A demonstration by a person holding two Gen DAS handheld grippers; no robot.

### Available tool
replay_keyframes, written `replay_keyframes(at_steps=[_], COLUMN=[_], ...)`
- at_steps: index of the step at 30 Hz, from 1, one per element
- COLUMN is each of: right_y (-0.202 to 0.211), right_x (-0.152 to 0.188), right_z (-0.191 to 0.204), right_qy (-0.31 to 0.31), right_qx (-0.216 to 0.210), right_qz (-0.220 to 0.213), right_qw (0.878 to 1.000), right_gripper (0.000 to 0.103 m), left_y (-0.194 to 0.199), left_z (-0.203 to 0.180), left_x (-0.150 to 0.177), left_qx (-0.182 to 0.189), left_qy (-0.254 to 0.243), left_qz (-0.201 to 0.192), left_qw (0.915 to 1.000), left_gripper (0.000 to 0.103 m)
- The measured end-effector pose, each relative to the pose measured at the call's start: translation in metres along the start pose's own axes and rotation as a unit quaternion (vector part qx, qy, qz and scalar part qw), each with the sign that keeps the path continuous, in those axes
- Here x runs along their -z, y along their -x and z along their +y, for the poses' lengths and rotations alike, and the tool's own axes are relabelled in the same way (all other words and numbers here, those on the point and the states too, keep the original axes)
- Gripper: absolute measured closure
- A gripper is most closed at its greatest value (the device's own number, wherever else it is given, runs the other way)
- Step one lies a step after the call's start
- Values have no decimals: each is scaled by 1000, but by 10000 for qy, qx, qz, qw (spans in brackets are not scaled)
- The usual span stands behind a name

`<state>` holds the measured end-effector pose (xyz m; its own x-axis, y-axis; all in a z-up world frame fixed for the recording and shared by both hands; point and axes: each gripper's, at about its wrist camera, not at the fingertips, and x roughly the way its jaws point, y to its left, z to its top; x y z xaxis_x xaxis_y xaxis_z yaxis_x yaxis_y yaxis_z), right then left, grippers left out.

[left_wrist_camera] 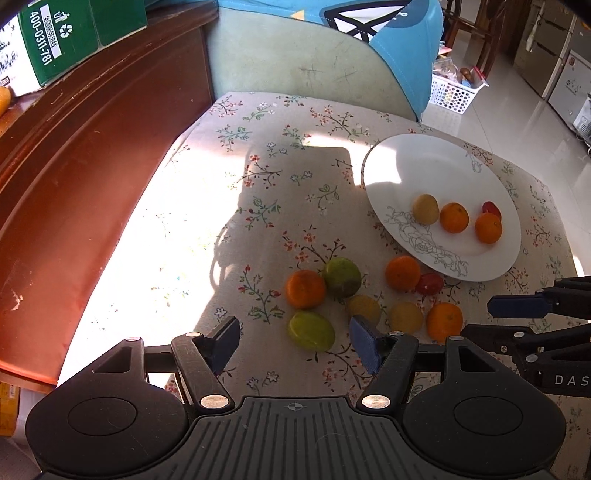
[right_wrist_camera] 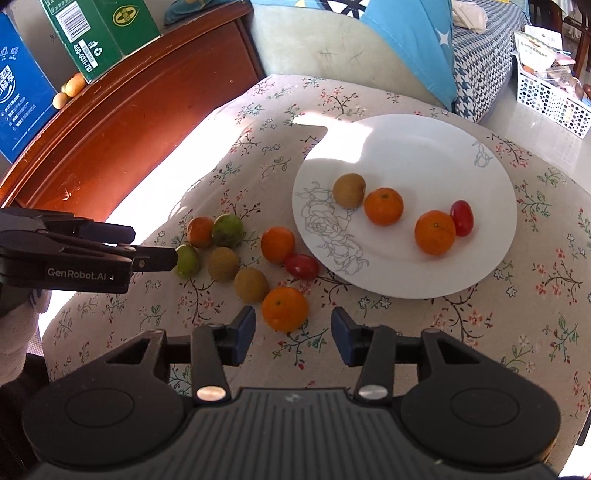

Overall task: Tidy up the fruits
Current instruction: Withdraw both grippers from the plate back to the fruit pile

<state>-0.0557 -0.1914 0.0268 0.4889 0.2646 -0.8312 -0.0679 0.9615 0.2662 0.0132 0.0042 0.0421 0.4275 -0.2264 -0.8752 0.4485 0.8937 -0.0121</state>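
- Left wrist view, nearest: the left tool (left_wrist_camera: 295, 341) hangs with its blue pads spread apart and empty, a smooth green fruit (left_wrist_camera: 311, 329) lying between and just beyond them, untouched.
- Right wrist view, nearest: the right tool (right_wrist_camera: 293, 338) is likewise released, its pads apart with nothing gripped; a round, dimpled loose orange (right_wrist_camera: 284, 308) sits just ahead of the gap.
- Both tools hover over a bench (right_wrist_camera: 535, 295) covered in pale cloth printed with small flowers and twigs.
- Beyond the loose orange, more fruit lies scattered on the cloth: two dull brownish-yellow round fruits (right_wrist_camera: 251, 284), another green fruit (right_wrist_camera: 228, 230) touching an orange, and a glossy red tomato (right_wrist_camera: 301, 266) beside one more orange, near the plate's edge.
- Farther on, a wide, shallow white plate (right_wrist_camera: 424, 147), glazed and drawn with grey flower outlines, holds four pieces: a brownish fruit, two oranges and an oval red tomato against one orange.
- Farthest, a polished reddish wooden cabinet (left_wrist_camera: 92, 147) carries a green cardboard box (left_wrist_camera: 74, 33).
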Motion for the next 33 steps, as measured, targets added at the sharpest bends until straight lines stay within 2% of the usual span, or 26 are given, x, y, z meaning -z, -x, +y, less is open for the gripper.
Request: replay_keyframes(at_steps=[7,13,29,33], right_y=[-9,-14,-27,-28], right_x=[1,0,-3,-3], right_z=[4,6,9,10], right_qy=[94,108,152,204], right_qx=[26,35,250,298], right_qz=[119,149,168,110], right_qw=[9999,9998,9994,9993], right_gripper=[54,50,52,59], left_y=[-15,-27,-41,-40], left_z=[-4,-4,-8,-10], left_x=[13,14,10,11], left_qx=[-40,-98,10,99], left_qy=[-343,-370,-459,-506], left_qz=[158,200,105,99], left_qw=[9993,9991,9989,9986], left_gripper=[38,38,40,49])
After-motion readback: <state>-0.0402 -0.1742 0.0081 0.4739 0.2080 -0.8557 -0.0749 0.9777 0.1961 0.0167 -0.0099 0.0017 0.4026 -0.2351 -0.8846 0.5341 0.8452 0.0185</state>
